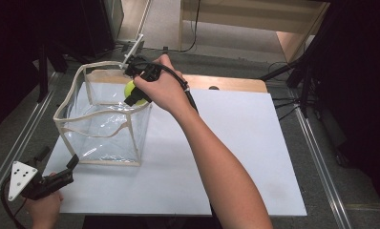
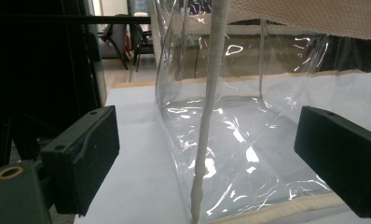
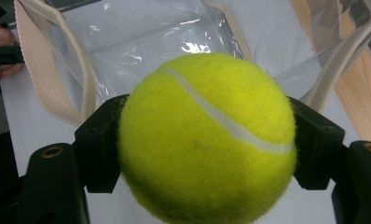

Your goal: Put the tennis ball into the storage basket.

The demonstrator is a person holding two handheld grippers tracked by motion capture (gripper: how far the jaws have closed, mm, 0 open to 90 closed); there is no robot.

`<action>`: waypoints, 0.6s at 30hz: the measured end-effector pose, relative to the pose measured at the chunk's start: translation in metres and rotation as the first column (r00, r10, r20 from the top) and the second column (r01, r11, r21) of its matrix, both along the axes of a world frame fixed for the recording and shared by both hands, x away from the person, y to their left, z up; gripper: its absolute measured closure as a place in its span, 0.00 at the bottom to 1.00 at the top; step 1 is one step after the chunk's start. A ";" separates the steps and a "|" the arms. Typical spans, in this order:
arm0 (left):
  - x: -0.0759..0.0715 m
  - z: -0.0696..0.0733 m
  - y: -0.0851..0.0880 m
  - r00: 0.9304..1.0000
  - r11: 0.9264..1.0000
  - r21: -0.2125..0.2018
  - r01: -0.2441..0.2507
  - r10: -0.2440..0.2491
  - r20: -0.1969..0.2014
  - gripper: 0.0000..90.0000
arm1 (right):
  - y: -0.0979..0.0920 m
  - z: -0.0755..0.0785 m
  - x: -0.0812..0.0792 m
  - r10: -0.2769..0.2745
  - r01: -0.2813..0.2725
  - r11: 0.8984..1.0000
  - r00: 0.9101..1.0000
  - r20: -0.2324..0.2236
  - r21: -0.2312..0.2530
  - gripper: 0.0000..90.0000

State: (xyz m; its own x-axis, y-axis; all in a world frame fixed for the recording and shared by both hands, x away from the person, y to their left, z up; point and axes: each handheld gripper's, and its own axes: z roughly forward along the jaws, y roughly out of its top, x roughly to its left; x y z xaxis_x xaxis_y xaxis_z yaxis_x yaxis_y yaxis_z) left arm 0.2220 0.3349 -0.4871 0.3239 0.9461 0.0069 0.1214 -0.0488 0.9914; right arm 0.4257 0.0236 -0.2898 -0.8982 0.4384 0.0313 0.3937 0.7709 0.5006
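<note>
A yellow-green tennis ball is clamped between the jaws of my right gripper, held over the right rim of a clear plastic bag with beige trim. The bag stands open on the white board, and its inside lies below the ball. My left gripper rests near the bag's front left corner, jaws wide apart, with a beige corner seam of the bag straight ahead between them.
The white board lies on a wooden table, with open space to the right of the bag. Metal rails run along both sides. Dark stands and cables sit at the far right.
</note>
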 end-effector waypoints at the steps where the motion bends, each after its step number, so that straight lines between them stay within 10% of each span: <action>1: 0.000 0.000 0.000 1.000 1.000 -0.001 0.000 0.000 -0.002 0.08 | 0.000 -0.001 0.001 0.005 -0.005 1.000 1.000 0.004 -0.004 0.26; 18: 0.000 0.000 0.001 1.000 1.000 -0.002 -0.001 0.001 -0.004 0.08 | 0.013 -0.015 0.004 0.017 -0.017 0.999 1.000 -0.008 -0.050 0.26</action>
